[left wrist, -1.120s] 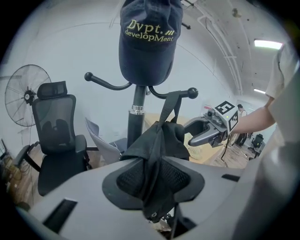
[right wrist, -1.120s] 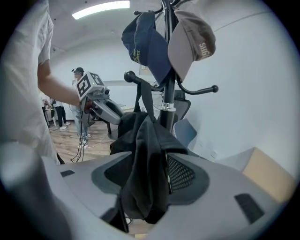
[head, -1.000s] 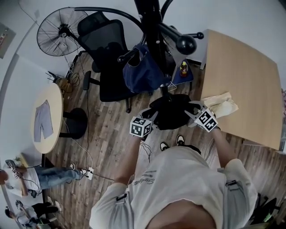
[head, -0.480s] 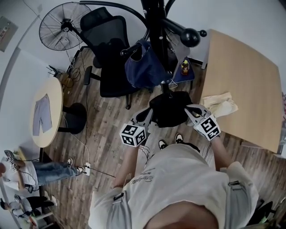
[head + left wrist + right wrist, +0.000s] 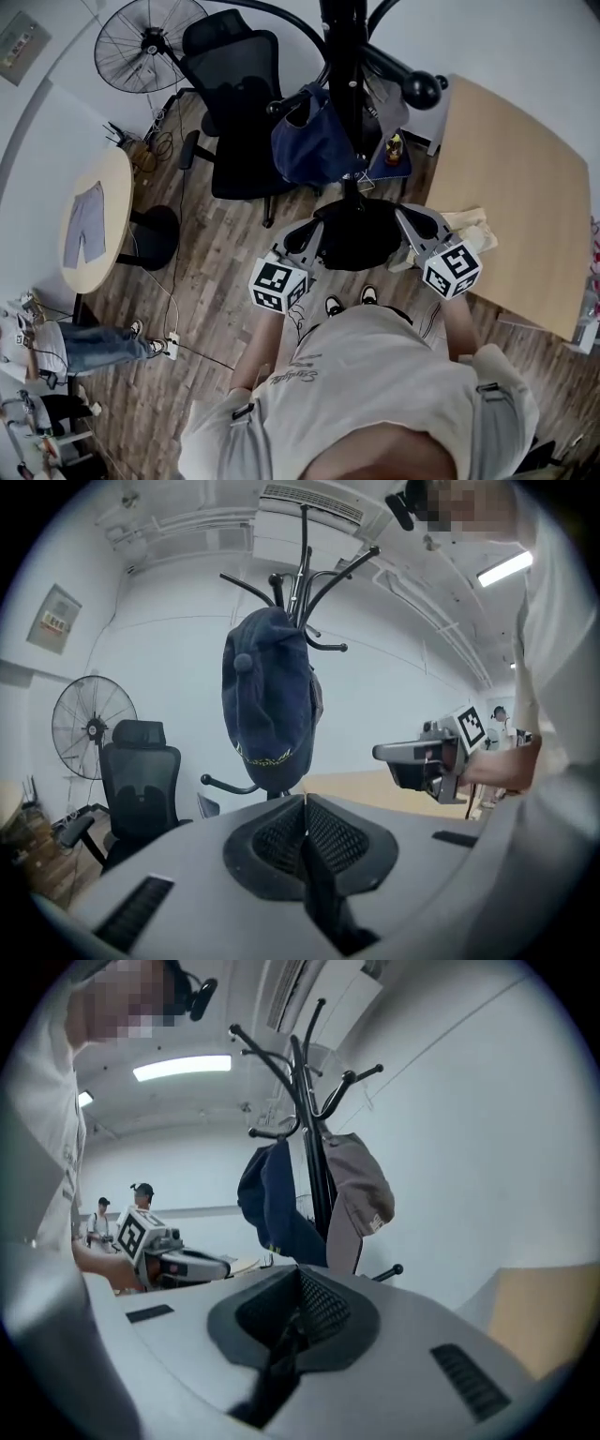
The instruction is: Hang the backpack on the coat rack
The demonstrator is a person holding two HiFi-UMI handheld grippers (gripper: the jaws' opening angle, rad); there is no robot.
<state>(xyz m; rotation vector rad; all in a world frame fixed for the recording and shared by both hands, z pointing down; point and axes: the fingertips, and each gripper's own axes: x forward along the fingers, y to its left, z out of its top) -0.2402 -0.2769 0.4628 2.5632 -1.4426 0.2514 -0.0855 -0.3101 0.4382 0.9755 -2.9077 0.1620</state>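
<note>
Backpack [image 5: 361, 239], a black one, hangs between my two grippers, a little short of the coat rack [image 5: 342, 56]. The left gripper [image 5: 317, 232] has its fingers closed on a dark strap of it, and the right gripper [image 5: 405, 220] holds it the same way on the other side. The rack's pole stands straight ahead, with its hooks higher than the fingers. A blue bag [image 5: 309, 141] occupies the left side; the free knobbed hook [image 5: 422, 89] lies nearer to my right hand, I judge.

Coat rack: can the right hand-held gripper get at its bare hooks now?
Probably yes: nothing stands between the right hand-held gripper and the coat rack, whose upper hooks are bare, though it grips the backpack.
</note>
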